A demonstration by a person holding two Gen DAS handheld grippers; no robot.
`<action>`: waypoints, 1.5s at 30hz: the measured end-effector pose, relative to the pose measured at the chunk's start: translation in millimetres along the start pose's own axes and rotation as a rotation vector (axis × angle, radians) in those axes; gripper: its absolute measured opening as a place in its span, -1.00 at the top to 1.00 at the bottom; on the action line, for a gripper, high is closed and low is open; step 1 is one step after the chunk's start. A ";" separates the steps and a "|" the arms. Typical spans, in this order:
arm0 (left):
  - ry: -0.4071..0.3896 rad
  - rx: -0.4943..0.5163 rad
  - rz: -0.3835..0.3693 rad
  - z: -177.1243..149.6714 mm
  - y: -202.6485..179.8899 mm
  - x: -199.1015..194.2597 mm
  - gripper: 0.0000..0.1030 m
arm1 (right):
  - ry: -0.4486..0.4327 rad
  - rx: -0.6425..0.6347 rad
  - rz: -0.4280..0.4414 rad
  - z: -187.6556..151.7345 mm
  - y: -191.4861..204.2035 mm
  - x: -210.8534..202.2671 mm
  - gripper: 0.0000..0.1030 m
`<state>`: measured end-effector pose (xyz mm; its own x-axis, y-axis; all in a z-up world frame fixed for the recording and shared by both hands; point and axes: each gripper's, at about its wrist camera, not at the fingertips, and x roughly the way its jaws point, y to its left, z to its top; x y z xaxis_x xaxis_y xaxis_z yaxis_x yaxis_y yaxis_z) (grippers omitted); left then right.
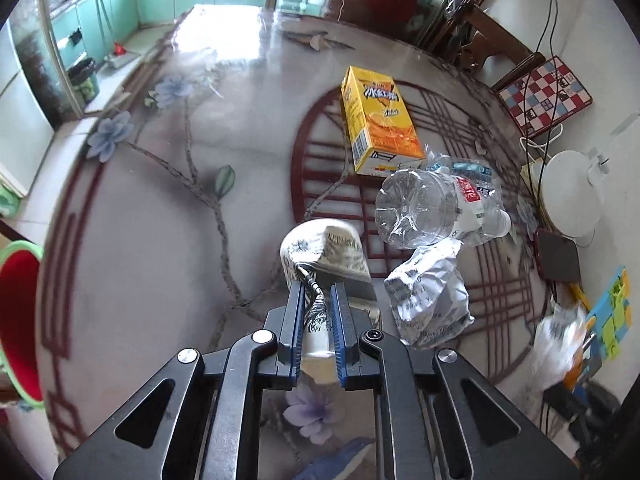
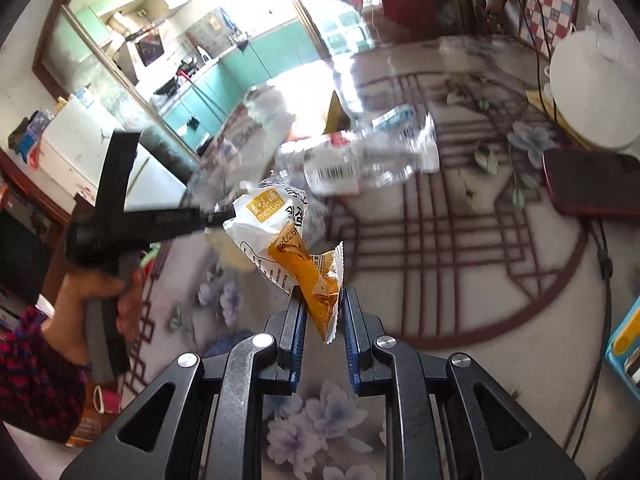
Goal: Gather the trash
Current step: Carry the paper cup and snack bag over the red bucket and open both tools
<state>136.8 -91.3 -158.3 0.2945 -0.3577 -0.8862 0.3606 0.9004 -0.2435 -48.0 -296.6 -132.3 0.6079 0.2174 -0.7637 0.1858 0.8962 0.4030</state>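
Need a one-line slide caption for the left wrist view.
Left gripper shut on a crushed paper cup on the floral table, beside crumpled paper, a plastic bottle and a juice carton.

Squashed paper cup (image 1: 320, 252) with blue print, on its side, rim pinched flat. Yellow juice carton (image 1: 378, 120) lying flat further back on the bench (image 1: 160, 208). Clear plastic bottle (image 1: 436, 208) on its side just beside the carton, base toward the camera. Crumpled silver wrapper (image 1: 430, 300) right below the bottle. White-and-orange snack wrapper (image 2: 288, 248) hanging in the air, lower end pinched.
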 end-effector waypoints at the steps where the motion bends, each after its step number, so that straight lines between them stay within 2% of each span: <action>1: -0.011 -0.001 -0.002 -1.0 1.5 -5.4 0.76 | -0.010 -0.004 0.006 2.3 5.0 -0.9 0.71; 6: -0.030 -0.077 -0.058 -9.4 17.8 -32.7 0.76 | -0.037 -0.028 0.033 17.8 26.5 -0.1 0.71; 12: -0.082 -0.064 -0.014 -24.9 25.3 -59.0 0.76 | -0.029 -0.056 0.060 21.7 46.9 9.6 0.71; 18: -0.081 -0.060 0.024 -38.2 42.2 -69.0 0.76 | -0.010 -0.051 0.083 16.2 60.8 19.4 0.71; 25: -0.086 -0.096 0.021 -46.9 63.9 -76.4 0.76 | -0.004 -0.072 0.089 10.7 81.1 25.0 0.71; 35: -0.110 -0.095 0.002 -52.8 91.3 -91.4 0.76 | 0.010 -0.107 0.090 0.5 121.7 35.8 0.71; 45: -0.107 -0.132 0.022 -60.3 141.9 -100.9 0.76 | 0.023 -0.131 0.082 -9.7 162.6 53.0 0.71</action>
<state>104.8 87.5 -127.2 0.3958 -0.3558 -0.8466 0.2355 0.9304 -0.2810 6.9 -135.5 -112.2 0.5991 0.2991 -0.7427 0.0329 0.9177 0.3960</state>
